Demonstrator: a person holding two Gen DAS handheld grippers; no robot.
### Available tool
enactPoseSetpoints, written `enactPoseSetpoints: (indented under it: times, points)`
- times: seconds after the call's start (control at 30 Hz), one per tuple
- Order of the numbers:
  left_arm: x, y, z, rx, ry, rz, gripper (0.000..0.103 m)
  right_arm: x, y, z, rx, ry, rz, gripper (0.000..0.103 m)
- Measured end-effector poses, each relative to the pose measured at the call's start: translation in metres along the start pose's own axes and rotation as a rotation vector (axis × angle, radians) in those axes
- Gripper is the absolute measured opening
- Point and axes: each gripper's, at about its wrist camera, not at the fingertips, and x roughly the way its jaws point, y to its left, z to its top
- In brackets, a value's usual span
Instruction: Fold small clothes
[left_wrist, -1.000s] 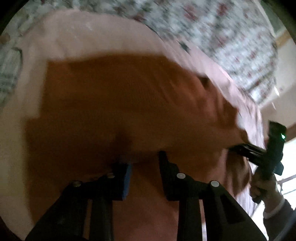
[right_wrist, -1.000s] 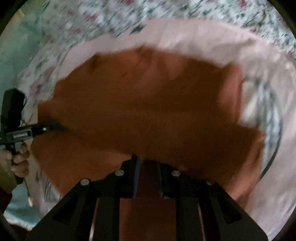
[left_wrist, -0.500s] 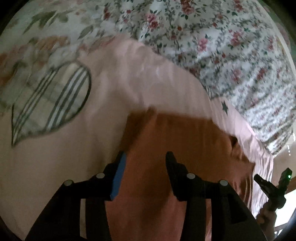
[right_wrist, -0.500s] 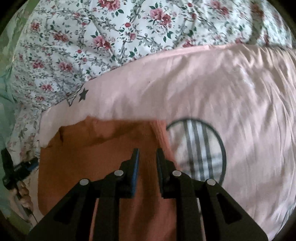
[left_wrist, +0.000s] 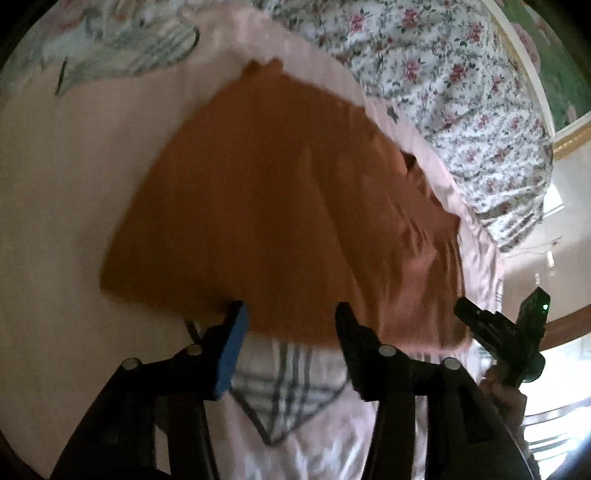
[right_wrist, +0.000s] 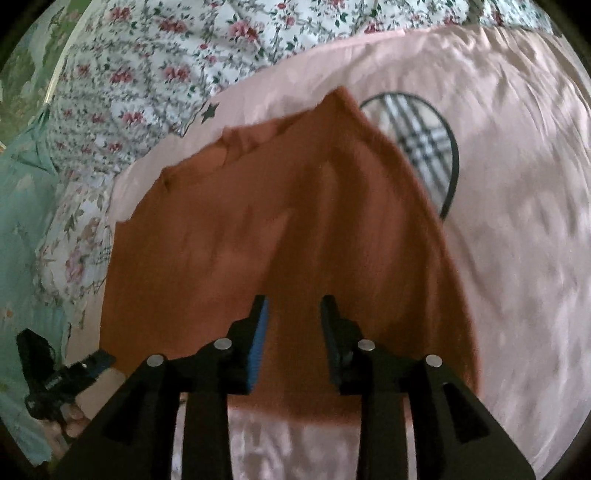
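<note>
A rust-orange knit garment (left_wrist: 280, 206) lies flat on a pink sheet (left_wrist: 55, 221); its near edge runs just past my left gripper (left_wrist: 290, 325). That gripper's jaws are opening, with nothing pinched between them. In the right wrist view the same garment (right_wrist: 280, 229) spreads out beneath my right gripper (right_wrist: 294, 314), which hovers over its near part. Its jaws are also opening and the pads are clear of the cloth. Each gripper also shows in the other's view: the right gripper (left_wrist: 465, 310) at the garment's right corner, the left gripper (right_wrist: 105, 358) at its lower left corner.
The pink sheet (right_wrist: 517, 184) carries a plaid patch (right_wrist: 424, 136), partly under the garment, and another plaid patch (left_wrist: 288, 398) by my left fingers. A floral quilt (left_wrist: 461, 92) borders the far side. Teal fabric (right_wrist: 22, 221) lies at the left. A person's hand (right_wrist: 74, 421) holds the left gripper.
A second ago both grippers were carrying the garment's edge across. Now the garment lies flat, both sets of jaws have widened, and both grippers have drawn back toward its near edge.
</note>
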Motion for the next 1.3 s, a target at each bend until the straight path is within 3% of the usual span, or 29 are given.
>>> enactPoseSetpoints:
  times: [0.1,0.23,0.6,0.93,1.0,1.07,1.2,1.3]
  points:
    - [-0.001,0.011,-0.018,-0.071,0.013,-0.049,0.058,-0.007,0.01,-0.011,-0.02,0.004,0.008,0.038]
    - [-0.007,0.022,-0.028,-0.103,-0.02,-0.041,0.059,-0.012,0.024,-0.017,-0.061,0.014,0.012,0.042]
    - [0.001,0.047,-0.014,-0.242,-0.099,-0.024,0.064,-0.008,0.033,-0.012,-0.102,0.046,0.039,0.043]
    - [0.01,0.064,0.026,-0.356,-0.212,0.004,0.064,-0.003,0.011,-0.002,-0.073,0.076,0.044,0.044]
    - [0.013,0.06,0.036,-0.327,-0.224,0.026,0.06,-0.001,0.006,0.0,-0.067,0.084,0.046,0.044]
    - [0.015,0.054,0.044,-0.287,-0.227,0.045,0.028,0.0,0.002,0.003,-0.064,0.089,0.047,0.044]
    - [0.009,0.035,0.053,-0.22,-0.251,0.051,0.014,-0.002,-0.003,0.012,-0.06,0.091,0.062,0.044]
    - [0.002,-0.009,0.059,-0.075,-0.259,0.057,0.011,-0.005,-0.006,0.019,-0.06,0.092,0.085,0.044]
